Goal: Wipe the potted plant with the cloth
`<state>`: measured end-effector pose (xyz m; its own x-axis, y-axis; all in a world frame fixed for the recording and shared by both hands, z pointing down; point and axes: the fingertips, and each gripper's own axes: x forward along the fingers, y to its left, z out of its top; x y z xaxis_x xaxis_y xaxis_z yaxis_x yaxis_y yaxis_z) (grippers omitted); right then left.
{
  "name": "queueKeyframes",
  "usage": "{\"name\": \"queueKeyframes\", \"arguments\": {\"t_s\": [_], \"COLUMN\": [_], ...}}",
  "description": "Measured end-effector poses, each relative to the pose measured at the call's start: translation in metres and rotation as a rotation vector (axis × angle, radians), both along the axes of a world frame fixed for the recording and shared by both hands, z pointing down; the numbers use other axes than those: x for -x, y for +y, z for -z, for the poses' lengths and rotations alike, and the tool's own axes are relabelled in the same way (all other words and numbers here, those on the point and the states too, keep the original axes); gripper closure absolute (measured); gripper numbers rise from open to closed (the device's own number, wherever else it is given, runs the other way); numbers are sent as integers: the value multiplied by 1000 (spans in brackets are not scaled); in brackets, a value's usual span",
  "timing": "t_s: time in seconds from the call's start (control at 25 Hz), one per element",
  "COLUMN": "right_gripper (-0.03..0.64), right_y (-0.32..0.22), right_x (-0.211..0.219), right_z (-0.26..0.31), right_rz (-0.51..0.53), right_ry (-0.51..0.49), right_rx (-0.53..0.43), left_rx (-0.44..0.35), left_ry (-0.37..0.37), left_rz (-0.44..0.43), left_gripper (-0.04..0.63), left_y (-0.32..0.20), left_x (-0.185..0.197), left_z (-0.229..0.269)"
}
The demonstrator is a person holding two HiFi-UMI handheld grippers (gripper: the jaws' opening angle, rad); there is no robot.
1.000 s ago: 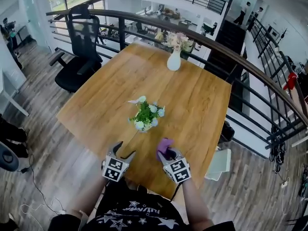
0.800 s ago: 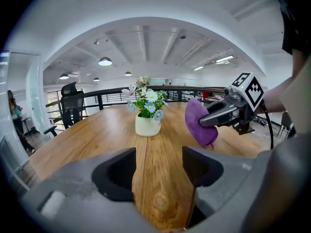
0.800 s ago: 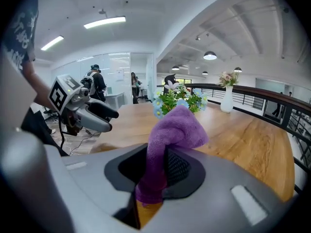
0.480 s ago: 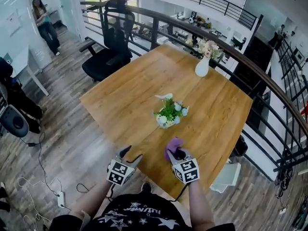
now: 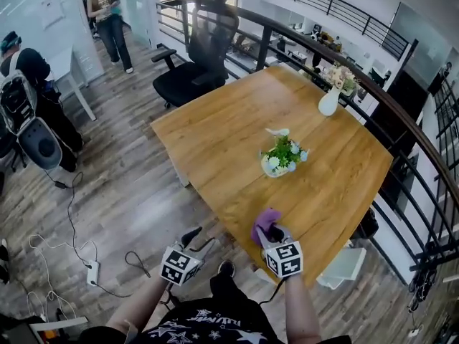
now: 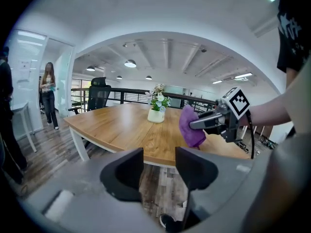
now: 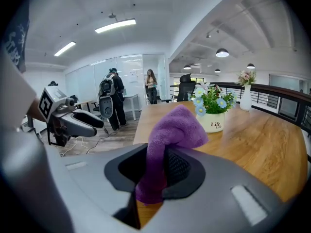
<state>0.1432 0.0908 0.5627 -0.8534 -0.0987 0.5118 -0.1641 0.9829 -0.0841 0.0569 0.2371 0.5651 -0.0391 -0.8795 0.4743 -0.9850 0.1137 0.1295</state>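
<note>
Left gripper [image 6: 159,158]: we see its two dark jaws partly apart with nothing between them. They have just been closing in. In the head view it hangs over the grey wood-plank floor [image 5: 129,206], just off the near corner of a light brown wooden table [image 5: 229,142], and touches nothing.
Right gripper [image 7: 158,166]: clenched on a purple terry cloth [image 7: 175,125], which is pinched between the jaws and bunches up and forward out of them. In the head view this gripper sits above the table's near corner, to the right of the left gripper.
Cloth: purple, soft and looped, gathered into a thick wad. It touches only the right gripper's jaws.
Potted plant [image 7: 212,108]: a small round white pot holding green leaves with pale blue and white blossoms. It stands upright on the table ahead of the right gripper, beyond the cloth and a little to its right, apart from both. It is farther from the left gripper, ahead of it and past the table's edge.
Writing: we read "Life" in dark letters on the pot. A smaller line beneath is too small to read.
Markers: each gripper carries a cube with black-and-white square patterns.
Beyond the plant: a white vase of pale flowers [image 5: 330,99] stands near the table's far edge, well away from both grippers.
</note>
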Motion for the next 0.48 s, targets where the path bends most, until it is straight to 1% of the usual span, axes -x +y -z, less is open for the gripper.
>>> {"name": "queueKeyframes", "arguments": {"t_s": [0.2,0.4,0.48], "right_gripper": [531,531,531], "right_y": [47,90,102], "right_x": [-18,-51,-66], "right_z": [8,16,22], "right_rz": [13,42,40], "right_ry": [-13,-22,-36], "right_rx": [-2,-6,-10], "left_rx": [-8,-24,-44], "left_ry": [-9,-11,-23], "left_rz": [28,56,63], "left_gripper": [407,430,456], "left_y": [51,92,103], "left_x": [-24,-56,-69], "left_z": [6,13,20]}}
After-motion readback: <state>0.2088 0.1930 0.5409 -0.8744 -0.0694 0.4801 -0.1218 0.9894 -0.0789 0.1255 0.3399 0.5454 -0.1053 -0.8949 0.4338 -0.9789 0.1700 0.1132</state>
